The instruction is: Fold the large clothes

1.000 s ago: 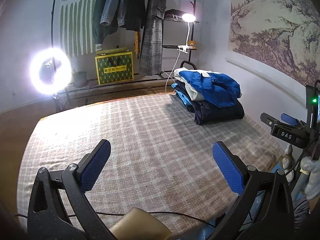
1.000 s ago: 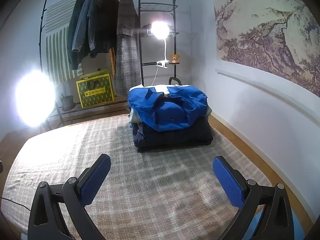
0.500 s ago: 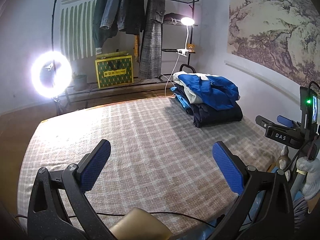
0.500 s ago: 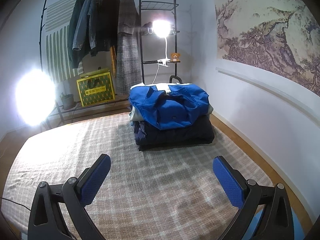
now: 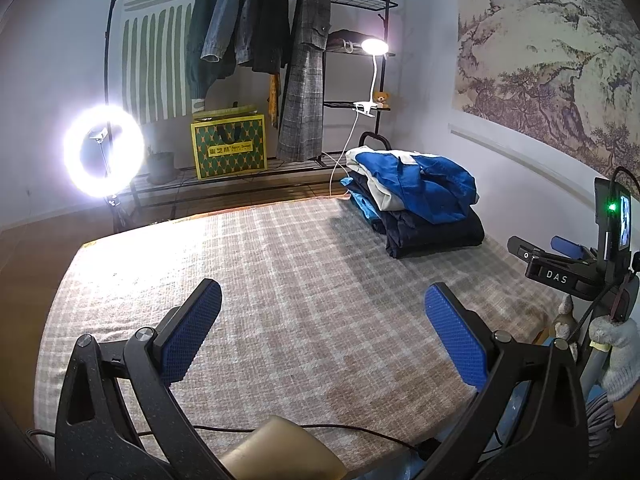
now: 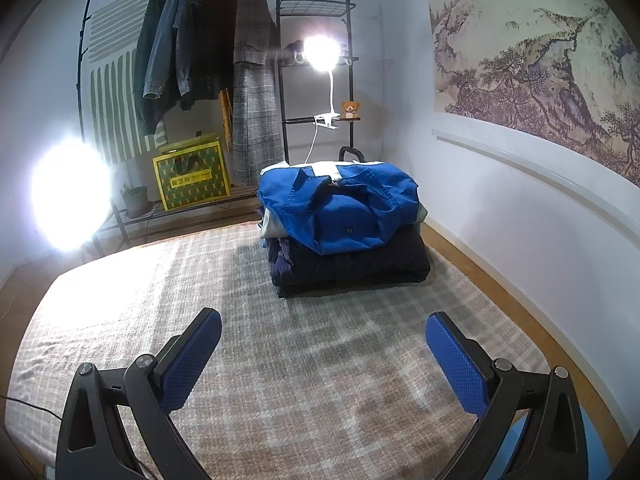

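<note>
Fingers of the left gripper [image 5: 322,334] and right gripper [image 6: 322,358] are spread wide, holding nothing, above the plaid worktop [image 6: 320,360]. Beyond, a folded pile [image 6: 344,236] sits at the far right edge, blue jacket [image 6: 340,210] on top. Coats [image 5: 256,32] hang on a rack behind

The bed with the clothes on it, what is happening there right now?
A person holds a gripper in each hand over a checked bed cover. Both the left gripper and the right gripper are open and hold nothing. A pile of clothes sits at the far side near the wall, with a blue jacket on top of a dark garment. Neither gripper touches the pile, and no garment is spread out for folding.
</note>
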The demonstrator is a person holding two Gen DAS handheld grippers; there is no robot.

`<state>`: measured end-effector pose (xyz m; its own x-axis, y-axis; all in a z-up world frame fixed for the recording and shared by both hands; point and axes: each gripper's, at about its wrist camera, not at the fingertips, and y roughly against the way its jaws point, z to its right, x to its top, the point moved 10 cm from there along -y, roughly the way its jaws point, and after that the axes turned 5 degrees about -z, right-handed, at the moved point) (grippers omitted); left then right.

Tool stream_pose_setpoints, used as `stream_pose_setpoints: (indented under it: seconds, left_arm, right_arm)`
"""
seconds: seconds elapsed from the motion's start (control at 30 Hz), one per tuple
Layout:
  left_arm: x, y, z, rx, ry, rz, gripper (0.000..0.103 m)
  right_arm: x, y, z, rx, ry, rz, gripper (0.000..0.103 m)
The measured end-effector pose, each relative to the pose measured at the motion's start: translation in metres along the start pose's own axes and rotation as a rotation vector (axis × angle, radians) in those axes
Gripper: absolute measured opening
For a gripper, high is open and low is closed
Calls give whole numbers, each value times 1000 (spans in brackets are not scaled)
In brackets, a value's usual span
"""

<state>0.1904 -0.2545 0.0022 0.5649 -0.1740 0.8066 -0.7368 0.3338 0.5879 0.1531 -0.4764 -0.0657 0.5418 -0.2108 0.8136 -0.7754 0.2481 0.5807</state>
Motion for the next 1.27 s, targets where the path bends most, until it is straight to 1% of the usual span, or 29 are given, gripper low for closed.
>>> stream_pose_setpoints:
  seconds: [0.6, 0.83, 0.97, 1.27]
  left_arm:
    - [0, 1, 2, 4, 1, 5, 103]
    - [5, 5, 3, 5, -6, 15, 103]
    - [7, 7, 7, -7, -11, 19, 103]
    - [6, 5, 6, 12, 4, 17, 103]
  right_arm:
    - [-2, 0, -1, -2, -1, -1, 103]
    - [-2, 0, -1, -3, -2, -1, 103]
    - [-2, 0, -1, -2, -3, -1, 103]
    - [-4, 2, -1, -7, 0, 1, 103]
